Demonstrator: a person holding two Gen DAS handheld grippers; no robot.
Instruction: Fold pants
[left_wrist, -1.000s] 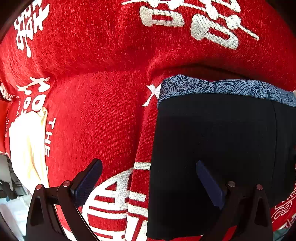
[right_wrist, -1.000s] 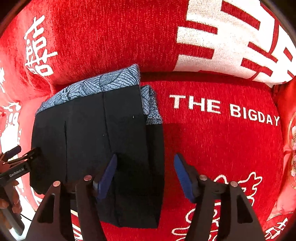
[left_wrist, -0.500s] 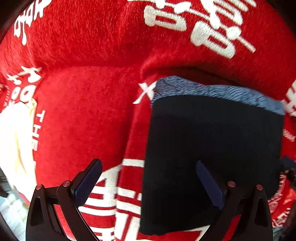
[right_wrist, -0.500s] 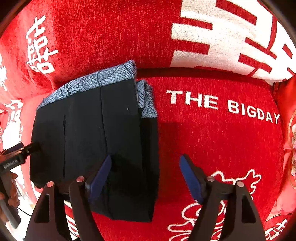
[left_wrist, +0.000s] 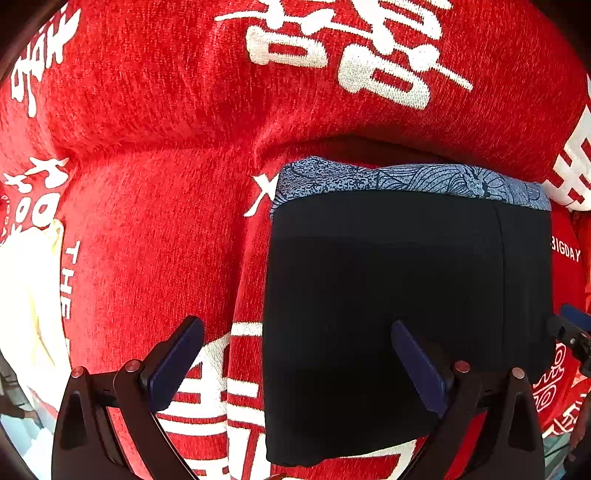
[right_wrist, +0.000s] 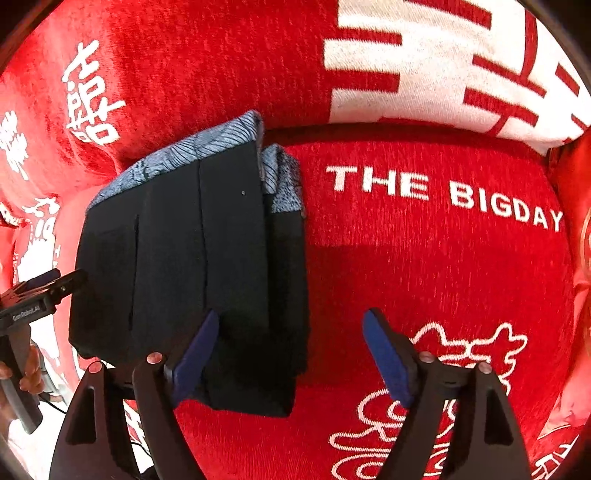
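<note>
Right gripper (right_wrist: 291, 350) has drifted right, jaws opening; one folded pants (right_wrist: 192, 266).

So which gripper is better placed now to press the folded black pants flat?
Probably the left gripper: it hangs open over the folded black pants. The right gripper, jaws opening and empty, straddles only their edge.

a red plush sofa (right_wrist: 424, 266) (white lettering, "the bigday") fills the brightly lit scene.

Woven white into red cover (right_wrist: 424, 258): "THE BIGDAY", near its back edge; large Chinese characters elsewhere. On left gripper (right_wrist: 40, 295), small print: "GenRobot.AI".
</note>
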